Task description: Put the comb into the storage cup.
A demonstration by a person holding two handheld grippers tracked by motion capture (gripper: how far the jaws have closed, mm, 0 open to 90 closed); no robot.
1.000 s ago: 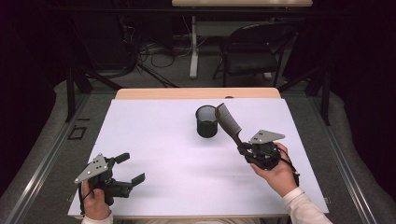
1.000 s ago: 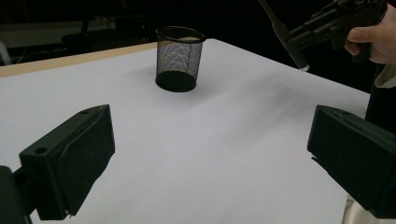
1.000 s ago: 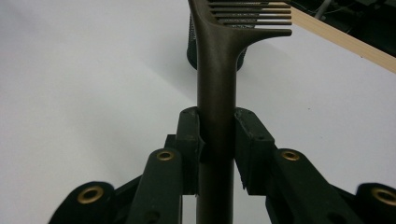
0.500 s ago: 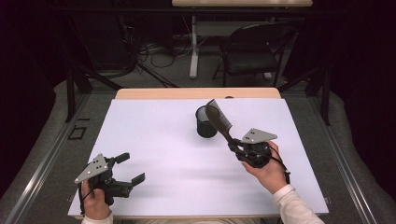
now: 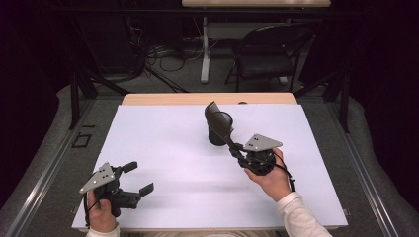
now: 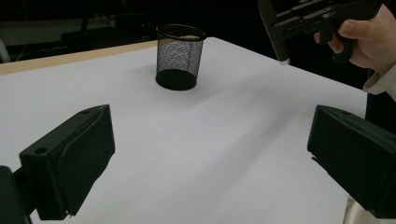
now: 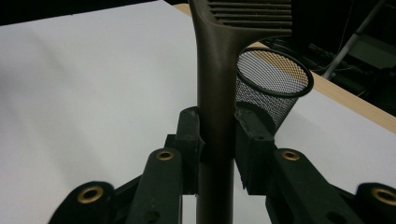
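Currently right gripper is clamping a dark slotted plastic spatula; its head is risking tipping the black mesh cup.

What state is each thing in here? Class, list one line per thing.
Mesh cup: upright on the table, apart from both grippers.
Spatula: clamped by its handle, raised above the table.
Right gripper: shut on the spatula.
Left gripper: open, holding nothing.
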